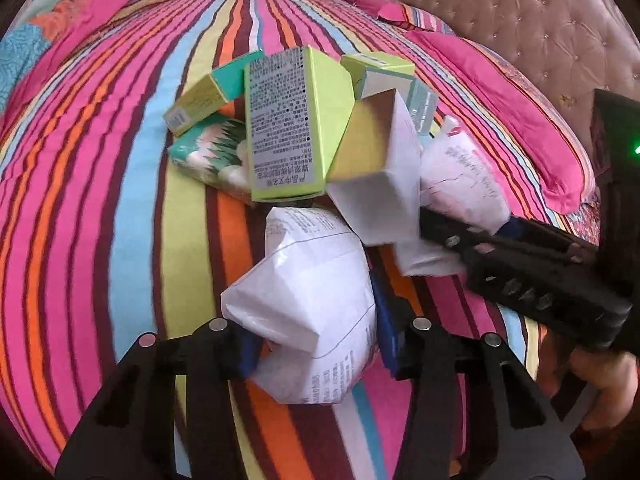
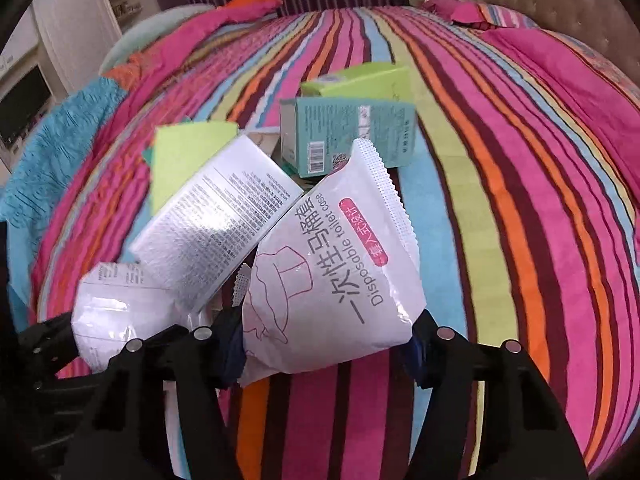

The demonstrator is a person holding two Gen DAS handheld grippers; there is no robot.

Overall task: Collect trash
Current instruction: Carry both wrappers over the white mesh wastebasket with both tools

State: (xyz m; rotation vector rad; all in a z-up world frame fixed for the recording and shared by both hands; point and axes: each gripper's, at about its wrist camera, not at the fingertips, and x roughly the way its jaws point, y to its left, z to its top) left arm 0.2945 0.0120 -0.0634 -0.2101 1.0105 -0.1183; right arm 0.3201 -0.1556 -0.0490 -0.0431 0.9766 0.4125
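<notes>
1. Far left in your left wrist view, the striped bedspread (image 1: 100,200) runs under everything, with a small lime and teal box (image 1: 200,100) lying on it.
2. Just right of that box, a green patterned tissue pack (image 1: 208,152) sits under a tall lime carton (image 1: 288,120) covered in grey print.
3. Your left gripper (image 1: 316,340) is clamped on a crumpled white packet (image 1: 312,300), blue pads pressing both sides of it.
4. Right of the lime carton, a white box (image 1: 380,168) leans tilted, touching the packet you hold.
5. Behind the white box stand a teal box (image 1: 420,104) and a second lime carton (image 1: 376,64).
6. Your right gripper (image 1: 460,236) comes in from the right of that view, and a white sachet (image 1: 460,172) sticks up past its tip.
7. In your right wrist view, that gripper (image 2: 328,344) is closed on the sachet (image 2: 332,272), marked "Disposable toilet case", which stands upright between its pads.
8. At the far right, a pink pillow (image 1: 520,120) lies against the tufted headboard (image 1: 540,20).
</notes>
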